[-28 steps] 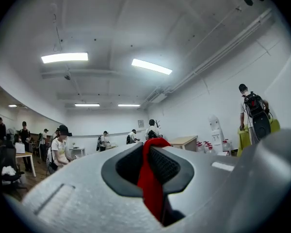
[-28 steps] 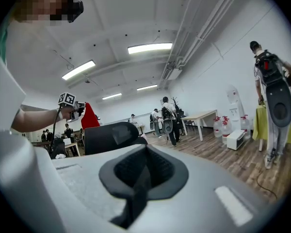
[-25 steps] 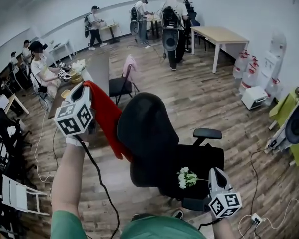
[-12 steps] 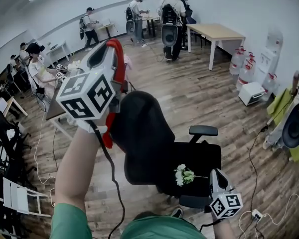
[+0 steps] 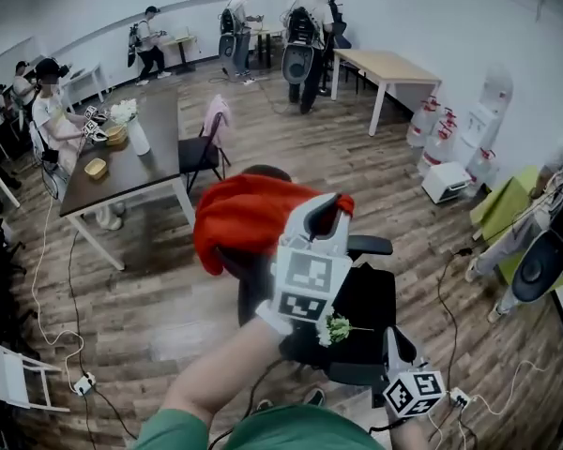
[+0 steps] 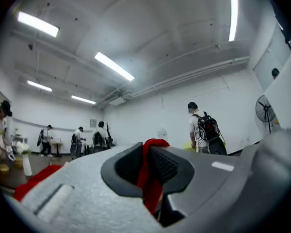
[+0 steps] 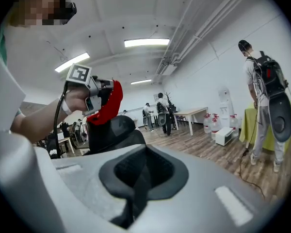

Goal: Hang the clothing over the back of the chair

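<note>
A red piece of clothing (image 5: 249, 216) lies spread over the top of the black office chair's back (image 5: 247, 284). My left gripper (image 5: 332, 206) is just right of the chair back, shut on a fold of the red cloth (image 6: 150, 166). The right gripper view shows that left gripper (image 7: 101, 100) above the chair back (image 7: 114, 132), with the red cloth (image 7: 112, 102) hanging from it. My right gripper (image 5: 392, 336) is low by the seat (image 5: 375, 298), jaws shut (image 7: 139, 178), nothing seen between them. A sprig of white flowers (image 5: 336, 328) lies just ahead of it.
A dark table (image 5: 159, 162) with a vase and a bowl stands to the left, a chair with a pink garment (image 5: 213, 120) behind it. A wooden table (image 5: 385, 64) and water bottles (image 5: 436, 131) are at the back right. Several people stand around; cables (image 5: 75, 382) cross the floor.
My left gripper has swung from the chair's left, over its back, to the right and down. It has pulled the red clothing across the top. The right gripper has shifted only slightly.
</note>
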A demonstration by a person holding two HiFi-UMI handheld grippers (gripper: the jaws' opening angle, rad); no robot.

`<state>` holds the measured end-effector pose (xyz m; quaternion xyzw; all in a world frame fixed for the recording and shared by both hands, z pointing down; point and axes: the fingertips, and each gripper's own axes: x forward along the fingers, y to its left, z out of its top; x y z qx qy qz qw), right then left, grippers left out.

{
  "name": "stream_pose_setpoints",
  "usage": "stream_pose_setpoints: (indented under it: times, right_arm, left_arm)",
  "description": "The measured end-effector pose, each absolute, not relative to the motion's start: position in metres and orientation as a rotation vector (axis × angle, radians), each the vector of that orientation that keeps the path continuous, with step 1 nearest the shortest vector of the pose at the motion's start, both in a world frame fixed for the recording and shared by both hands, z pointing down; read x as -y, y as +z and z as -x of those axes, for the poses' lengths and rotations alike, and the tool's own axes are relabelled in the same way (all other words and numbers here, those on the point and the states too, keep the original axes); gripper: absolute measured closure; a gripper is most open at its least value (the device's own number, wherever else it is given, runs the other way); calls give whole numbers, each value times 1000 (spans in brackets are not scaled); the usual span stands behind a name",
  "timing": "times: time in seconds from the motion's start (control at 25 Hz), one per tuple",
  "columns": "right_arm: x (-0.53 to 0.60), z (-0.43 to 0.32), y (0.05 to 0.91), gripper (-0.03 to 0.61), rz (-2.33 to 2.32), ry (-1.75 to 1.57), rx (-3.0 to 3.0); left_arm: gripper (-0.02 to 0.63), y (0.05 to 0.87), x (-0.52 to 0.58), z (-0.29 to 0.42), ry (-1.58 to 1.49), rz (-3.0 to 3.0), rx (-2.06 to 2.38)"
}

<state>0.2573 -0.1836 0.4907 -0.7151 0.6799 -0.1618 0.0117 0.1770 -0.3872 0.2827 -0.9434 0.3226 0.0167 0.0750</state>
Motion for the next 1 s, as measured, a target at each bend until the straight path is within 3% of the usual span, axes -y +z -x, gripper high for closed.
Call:
stream_pose_setpoints:
  times: [0.56, 1.0]
  right_arm:
    - [118, -216, 509, 584, 2437, -644, -2024]
    - [140, -229, 500, 584, 2175, -561, -2199]
  left_arm:
    - [575, 409, 369, -164, -149, 3063, -952]
    - [575, 480, 340, -139, -434, 2952, -1170]
